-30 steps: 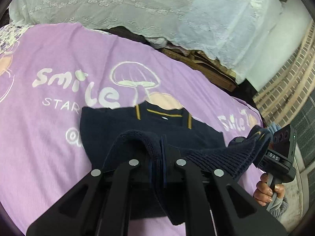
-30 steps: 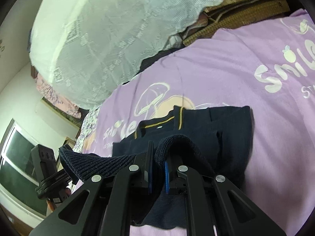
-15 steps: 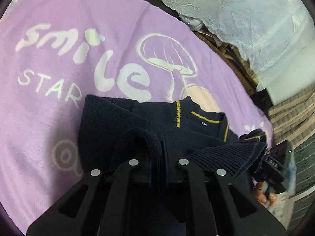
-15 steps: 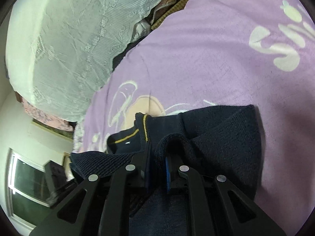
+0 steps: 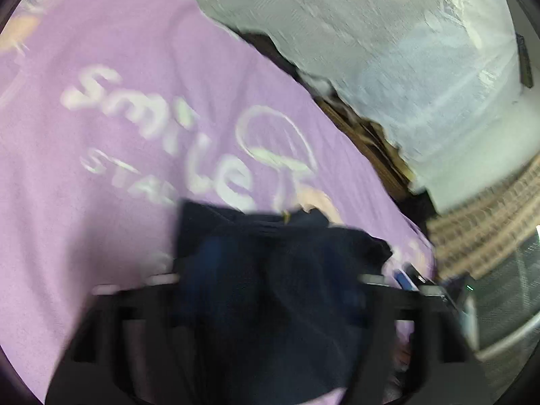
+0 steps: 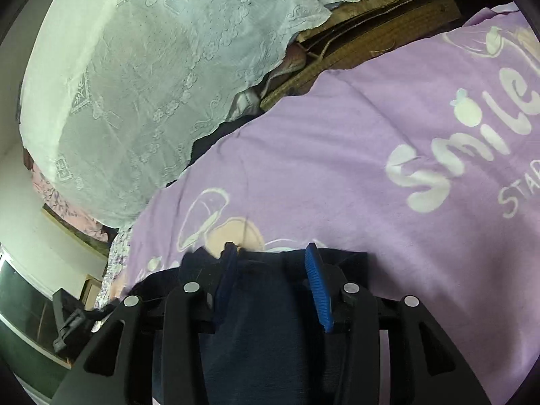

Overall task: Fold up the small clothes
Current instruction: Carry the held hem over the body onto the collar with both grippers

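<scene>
On the purple blanket [image 6: 337, 175] with the "Smile" lettering, the little navy sweater [image 6: 256, 330] is lying doubled over, its bottom part laid up over the body so that only a sliver of the yellow-striped collar [image 5: 287, 217] peeks out at the far edge. Looks to me like the release at the end of that bottom-to-top fold. The right gripper [image 6: 271, 287] is spreading its jaws, the blue pads standing either side of the knit with a visible gap, so it's not pinching anything now. The left gripper [image 5: 270, 290] is opening too and already very wide; that view is badly smeared, but the cloth sits loose between the jaws, not clamped. Next move, I'd guess: back both grippers straight out without snagging the ribbed knit, then see if the bundle needs a sideways fold or a pat-down. Room-wise, there's lots of bare blanket to the sides and beyond the sweater. The lacy white cover [image 6: 162, 77] and some wooden-looking stuff [image 6: 371, 37] sit well beyond the far edge of the blanket, so no worries there. The other gripper's handle [image 6: 67, 320] shows at lower left in the right view, so the two are close.
</scene>
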A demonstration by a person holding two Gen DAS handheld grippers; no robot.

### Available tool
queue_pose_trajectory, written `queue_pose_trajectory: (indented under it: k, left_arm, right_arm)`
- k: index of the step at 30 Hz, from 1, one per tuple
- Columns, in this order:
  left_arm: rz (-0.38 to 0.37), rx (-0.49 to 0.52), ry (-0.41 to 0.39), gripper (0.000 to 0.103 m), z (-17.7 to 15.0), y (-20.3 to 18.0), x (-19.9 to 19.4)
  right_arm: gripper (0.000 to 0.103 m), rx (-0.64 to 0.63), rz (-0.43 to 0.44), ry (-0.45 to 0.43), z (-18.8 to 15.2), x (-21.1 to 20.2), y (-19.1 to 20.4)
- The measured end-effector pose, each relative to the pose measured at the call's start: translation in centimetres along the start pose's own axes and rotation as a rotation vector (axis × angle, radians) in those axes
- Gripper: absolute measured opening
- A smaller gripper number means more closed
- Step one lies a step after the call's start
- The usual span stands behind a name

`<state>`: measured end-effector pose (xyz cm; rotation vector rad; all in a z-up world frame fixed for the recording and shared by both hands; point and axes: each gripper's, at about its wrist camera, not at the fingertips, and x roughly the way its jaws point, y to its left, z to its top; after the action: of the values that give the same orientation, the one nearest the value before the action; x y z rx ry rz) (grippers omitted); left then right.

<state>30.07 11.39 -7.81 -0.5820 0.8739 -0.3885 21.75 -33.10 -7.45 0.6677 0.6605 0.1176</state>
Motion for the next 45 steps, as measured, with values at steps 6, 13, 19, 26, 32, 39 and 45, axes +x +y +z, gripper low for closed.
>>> queue_pose_trajectory:
  k: [6, 13, 19, 26, 32, 39, 45]
  left_arm:
    - [0.067, 0.005, -0.065, 0.088, 0.8, 0.1, -0.7]
    - [0.278, 0.252, 0.010, 0.088, 0.5, -4.7, 4.3]
    - [0.440, 0.241, 0.100, 0.090, -0.1, -2.5, 8.3]
    - [0.444, 0.201, 0.097, 0.089, 0.4, -1.0, 7.7]
    - [0.441, 0.206, 0.058, 0.089, 0.7, -3.8, 6.2]
    - [0.569, 0.298, 0.111, 0.099, 1.2, -4.3, 12.2]
    - [0.478, 0.210, 0.074, 0.095, 1.6, -3.0, 10.2]
  right_arm:
    - [0.043, -0.088, -0.077, 0.042, -0.3, 2.1, 1.2]
    - [0.038, -0.211, -0.192, 0.159, -0.5, 6.4, 3.5]
    - [0.005, -0.135, -0.158, 0.123, -0.6, 5.2, 1.7]
    - [0.006, -0.079, -0.197, 0.156, -1.0, 5.8, -0.6]
    - [0.017, -0.205, -0.212, 0.001, -0.2, 3.2, 4.5]
    - [0.017, -0.328, -0.271, 0.133, -0.7, 10.7, 7.7]
    - [0.019, -0.309, -0.249, 0.116, -1.2, 10.8, 6.8]
